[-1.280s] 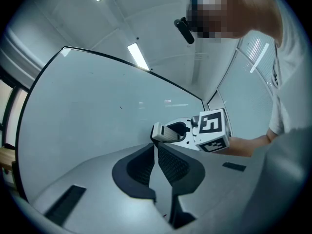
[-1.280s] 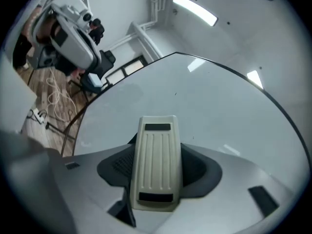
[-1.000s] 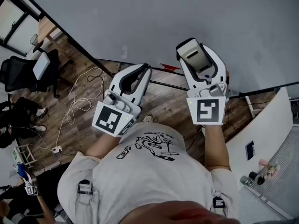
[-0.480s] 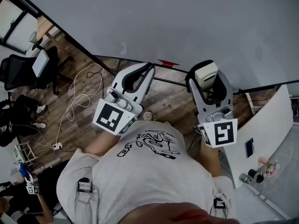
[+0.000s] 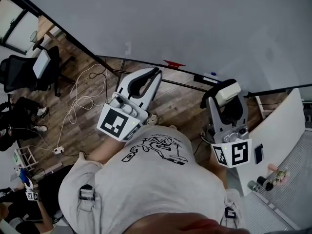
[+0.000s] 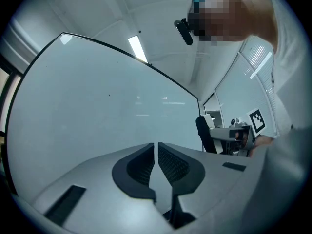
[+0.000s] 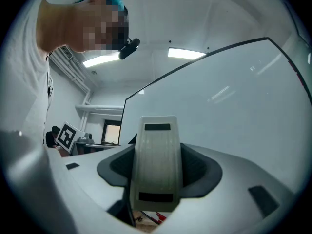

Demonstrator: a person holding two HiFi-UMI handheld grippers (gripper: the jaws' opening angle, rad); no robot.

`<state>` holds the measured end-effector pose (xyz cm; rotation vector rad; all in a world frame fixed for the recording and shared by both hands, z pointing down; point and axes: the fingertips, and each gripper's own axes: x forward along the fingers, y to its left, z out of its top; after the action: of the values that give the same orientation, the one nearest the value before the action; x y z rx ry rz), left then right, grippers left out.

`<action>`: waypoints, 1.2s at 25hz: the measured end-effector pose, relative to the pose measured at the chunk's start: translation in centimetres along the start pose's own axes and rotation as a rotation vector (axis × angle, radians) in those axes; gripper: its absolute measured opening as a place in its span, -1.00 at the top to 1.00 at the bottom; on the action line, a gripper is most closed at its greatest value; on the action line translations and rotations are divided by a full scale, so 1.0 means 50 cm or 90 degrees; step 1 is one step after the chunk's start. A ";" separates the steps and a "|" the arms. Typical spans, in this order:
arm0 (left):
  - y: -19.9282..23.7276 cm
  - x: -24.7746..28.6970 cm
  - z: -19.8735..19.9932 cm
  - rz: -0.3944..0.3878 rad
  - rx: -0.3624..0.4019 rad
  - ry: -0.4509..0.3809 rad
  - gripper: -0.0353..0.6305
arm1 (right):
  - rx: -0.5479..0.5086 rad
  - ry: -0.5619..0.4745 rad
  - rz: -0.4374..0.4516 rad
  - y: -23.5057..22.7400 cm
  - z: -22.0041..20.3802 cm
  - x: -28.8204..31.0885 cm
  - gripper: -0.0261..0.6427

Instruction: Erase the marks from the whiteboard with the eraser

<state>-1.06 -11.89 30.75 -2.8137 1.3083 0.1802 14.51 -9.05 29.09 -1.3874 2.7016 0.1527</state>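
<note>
Right claw [image 7: 156, 152] pinches the one eraser [image 5: 227, 92]; left claw [image 6: 156, 152] pressed together; one whiteboard [image 5: 195, 23].

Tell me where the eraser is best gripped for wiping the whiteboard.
Grip the eraser on its two long edges near mid-length, coming in lengthwise from one end, as the right tool holds it now. It is a flat oblong, so a broad face likely stays free for the whiteboard.

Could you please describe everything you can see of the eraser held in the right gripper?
The eraser is a pale, off-white block with a rounded top, a finely ribbed face and a dark rectangular mark near each end. It is held by the right gripper, whose dark jaws are clamped on its sides. It faces the whiteboard and appears clear of it.
</note>
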 end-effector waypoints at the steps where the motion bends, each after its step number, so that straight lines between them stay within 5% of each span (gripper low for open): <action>1: 0.001 -0.001 0.000 -0.001 -0.001 0.000 0.78 | -0.003 0.002 -0.004 0.000 0.000 -0.002 0.15; 30: -0.014 0.015 0.005 -0.001 0.000 -0.006 0.78 | -0.019 0.039 -0.029 -0.015 -0.032 -0.007 0.16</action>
<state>-0.06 -11.98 30.39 -2.8097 1.3038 0.1927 15.23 -9.42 30.71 -1.4850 2.7241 0.1493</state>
